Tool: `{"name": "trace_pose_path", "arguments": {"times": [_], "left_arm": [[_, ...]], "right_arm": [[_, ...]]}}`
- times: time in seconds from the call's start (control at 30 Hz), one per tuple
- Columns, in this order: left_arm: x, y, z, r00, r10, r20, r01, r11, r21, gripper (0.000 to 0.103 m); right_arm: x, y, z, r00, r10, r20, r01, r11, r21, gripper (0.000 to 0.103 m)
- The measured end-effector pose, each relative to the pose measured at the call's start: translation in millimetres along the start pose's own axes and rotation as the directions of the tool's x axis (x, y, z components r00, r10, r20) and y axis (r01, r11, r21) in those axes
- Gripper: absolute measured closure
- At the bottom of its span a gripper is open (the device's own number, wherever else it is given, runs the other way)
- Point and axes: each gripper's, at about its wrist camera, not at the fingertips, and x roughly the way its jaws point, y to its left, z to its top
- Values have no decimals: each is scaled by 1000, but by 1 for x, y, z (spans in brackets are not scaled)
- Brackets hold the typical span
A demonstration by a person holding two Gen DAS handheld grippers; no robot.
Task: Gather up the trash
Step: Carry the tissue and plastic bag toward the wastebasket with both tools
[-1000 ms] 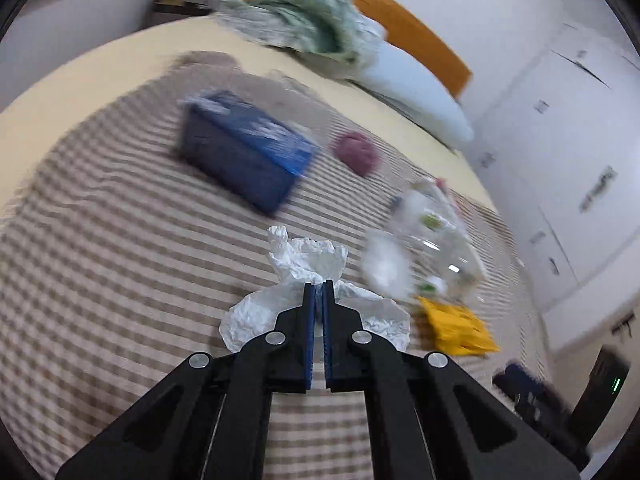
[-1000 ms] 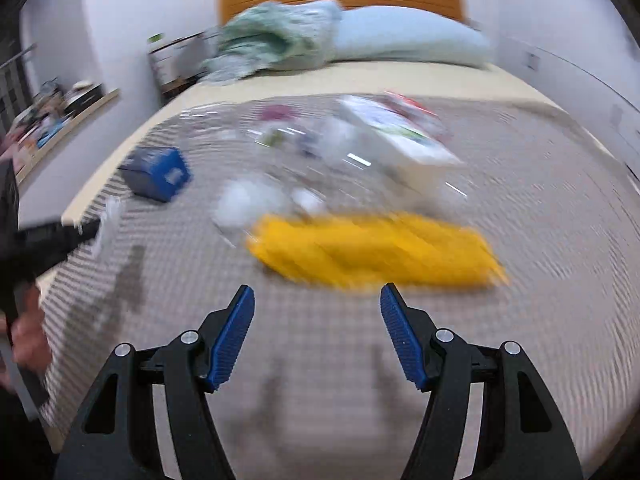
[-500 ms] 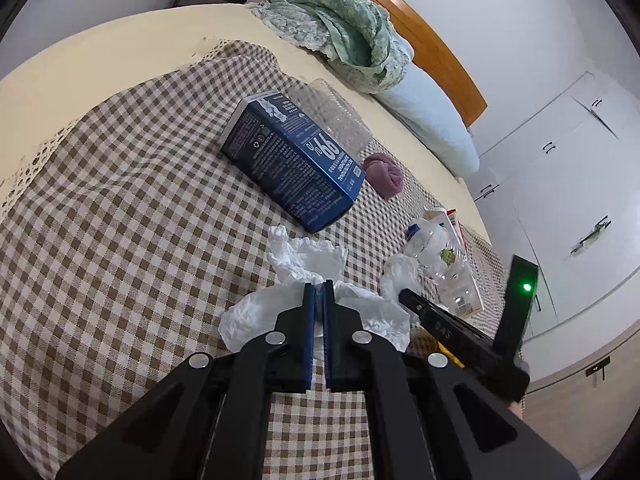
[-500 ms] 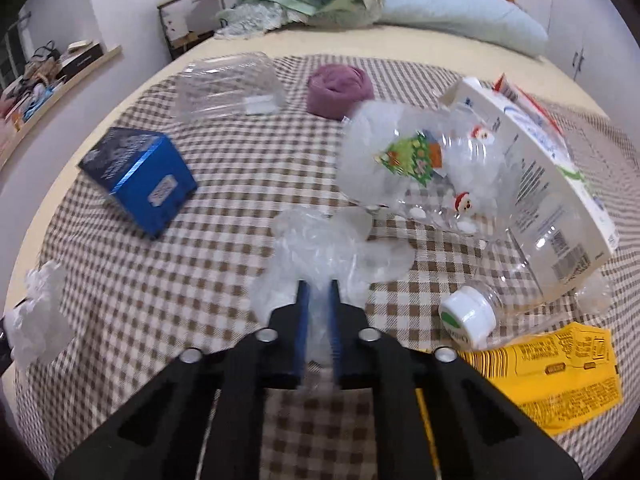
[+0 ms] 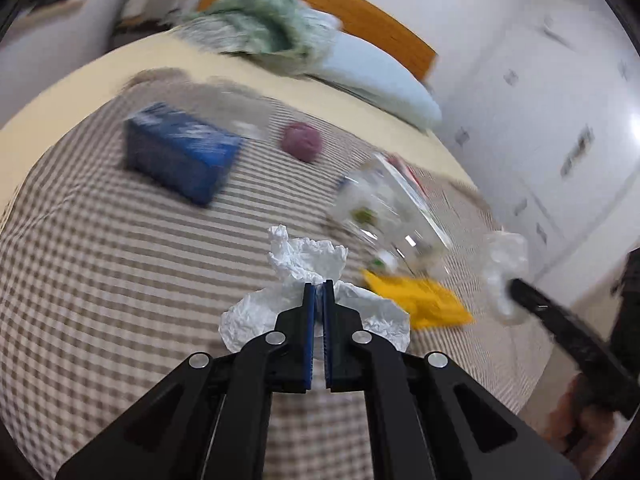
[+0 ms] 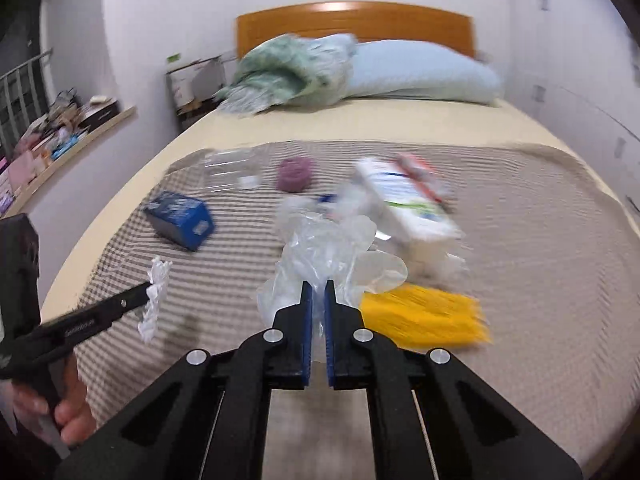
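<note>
My left gripper [image 5: 319, 285] is shut on a crumpled white tissue [image 5: 308, 258], held above the checked blanket; the same tissue [image 6: 154, 294] shows at the left gripper's tip in the right wrist view. My right gripper [image 6: 319, 283] is shut on a crumpled clear plastic bag [image 6: 332, 250], lifted off the bed; that bag [image 5: 505, 264] hangs at the right in the left wrist view. On the blanket lie a blue box [image 6: 180, 218], a yellow wrapper [image 6: 424, 314], a clear plastic bottle [image 5: 384, 216], a white carton [image 6: 404, 204] and a purple ball [image 6: 295, 174].
A clear plastic cup [image 6: 230, 168] lies at the blanket's far edge. A green cloth [image 6: 288, 72] and a pale blue pillow [image 6: 424, 76] rest by the wooden headboard [image 6: 352, 20]. A cluttered shelf [image 6: 52, 144] runs along the left wall; white cupboards [image 5: 560, 128] stand to the right.
The right gripper closed on the clear plastic bag and lifted it off the blanket. The left gripper moved with the tissue still in its grip.
</note>
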Motion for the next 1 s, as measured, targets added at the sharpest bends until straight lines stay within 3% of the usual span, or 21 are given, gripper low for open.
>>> {"name": "trace_pose_path", "arguments": {"times": [0.13, 0.27, 0.37, 0.47, 0.6, 0.7, 0.73, 0.87, 1.0], "left_arm": [[-7, -64, -22, 1000, 3, -8, -1, 992, 128, 102], [-27, -135, -63, 996, -77, -48, 85, 971, 224, 102], [-37, -195, -115, 988, -110, -111, 140, 937, 320, 102], [-33, -244, -174, 963, -149, -222, 224, 904, 363, 102], [-1, -297, -265, 904, -110, -413, 296, 858, 419, 102], [25, -323, -318, 847, -58, -528, 325, 843, 429, 102], [31, -329, -329, 837, -45, -546, 330, 837, 437, 102], [53, -352, -365, 819, 17, -573, 325, 809, 490, 102], [71, -368, -389, 808, 45, -587, 335, 784, 522, 102]], "right_arm": [[-65, -77, -49, 994, -113, -3, 113, 990, 85, 98], [-129, -146, -108, 981, -195, -22, 196, 965, 172, 98], [-168, -189, -157, 972, -228, -52, 234, 942, 239, 98], [-192, -217, -219, 963, -242, -119, 267, 919, 290, 98], [-205, -246, -317, 950, -214, -229, 291, 873, 391, 98], [-207, -261, -383, 933, -180, -311, 313, 833, 455, 98], [-205, -265, -404, 927, -160, -339, 315, 824, 471, 98], [-195, -278, -461, 898, -118, -423, 338, 802, 493, 98], [-175, -297, -489, 884, -90, -459, 351, 776, 524, 97]]}}
